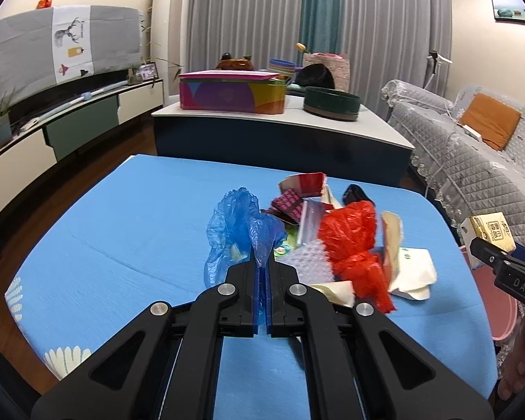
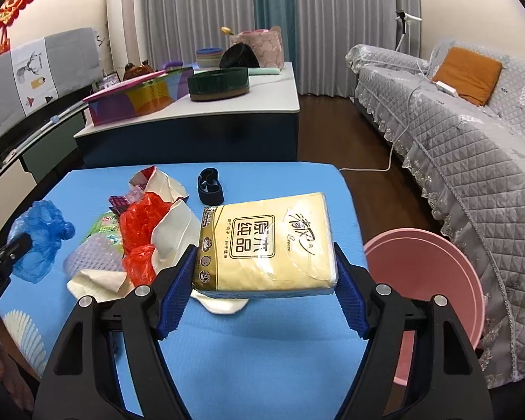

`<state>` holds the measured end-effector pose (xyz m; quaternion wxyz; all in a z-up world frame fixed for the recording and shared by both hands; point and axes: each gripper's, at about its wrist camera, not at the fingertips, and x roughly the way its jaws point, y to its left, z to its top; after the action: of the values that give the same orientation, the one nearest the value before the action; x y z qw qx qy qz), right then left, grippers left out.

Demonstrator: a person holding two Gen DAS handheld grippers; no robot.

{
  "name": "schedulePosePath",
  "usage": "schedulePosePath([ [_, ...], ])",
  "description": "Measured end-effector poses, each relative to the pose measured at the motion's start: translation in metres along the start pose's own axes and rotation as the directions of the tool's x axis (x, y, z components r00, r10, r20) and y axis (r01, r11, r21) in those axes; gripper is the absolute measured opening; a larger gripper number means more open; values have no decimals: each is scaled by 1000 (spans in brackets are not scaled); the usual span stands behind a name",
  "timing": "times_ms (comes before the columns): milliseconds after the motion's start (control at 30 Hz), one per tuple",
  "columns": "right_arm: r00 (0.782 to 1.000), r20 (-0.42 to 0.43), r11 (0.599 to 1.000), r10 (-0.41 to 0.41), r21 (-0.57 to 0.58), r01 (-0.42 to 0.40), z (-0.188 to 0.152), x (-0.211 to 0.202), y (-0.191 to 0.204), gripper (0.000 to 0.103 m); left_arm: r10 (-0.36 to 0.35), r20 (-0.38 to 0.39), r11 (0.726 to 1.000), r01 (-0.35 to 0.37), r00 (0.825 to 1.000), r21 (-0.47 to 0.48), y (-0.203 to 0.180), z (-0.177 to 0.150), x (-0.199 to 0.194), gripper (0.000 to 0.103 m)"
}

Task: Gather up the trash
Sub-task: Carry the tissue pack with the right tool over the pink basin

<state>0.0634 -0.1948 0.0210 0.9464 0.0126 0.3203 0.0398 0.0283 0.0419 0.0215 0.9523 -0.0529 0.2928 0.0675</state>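
Note:
My left gripper (image 1: 261, 262) is shut on a crumpled blue plastic bag (image 1: 239, 225), which bunches up above the fingers over the blue table (image 1: 122, 245). The same bag (image 2: 40, 241) shows at the left of the right wrist view. My right gripper (image 2: 264, 273) is shut on a yellow tissue pack (image 2: 266, 245), held off the table; that pack (image 1: 490, 229) peeks in at the right edge of the left wrist view. A trash pile lies between them: a red plastic bag (image 1: 353, 245), bubble wrap (image 1: 308, 262), white paper (image 1: 414, 267) and torn wrappers (image 1: 304, 183).
A pink bin (image 2: 434, 280) stands on the floor just right of the table. A black band (image 2: 210, 185) lies at the table's far side. Behind are a low table (image 2: 227, 112) with tins, a grey sofa (image 2: 472, 140) on the right and a TV cabinet (image 1: 70, 122) on the left.

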Motion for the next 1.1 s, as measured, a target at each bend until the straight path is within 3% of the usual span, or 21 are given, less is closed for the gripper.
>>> schedulePosePath([
  [600, 995, 71, 996, -68, 70, 63, -4, -53, -48, 72, -119, 25, 986, 115, 993, 116, -63, -4, -26, 2],
  [1100, 979, 68, 965, -194, 194, 178, -10, -74, -128, 72, -259, -9, 949, 256, 966, 184, -140, 9, -36, 2],
])
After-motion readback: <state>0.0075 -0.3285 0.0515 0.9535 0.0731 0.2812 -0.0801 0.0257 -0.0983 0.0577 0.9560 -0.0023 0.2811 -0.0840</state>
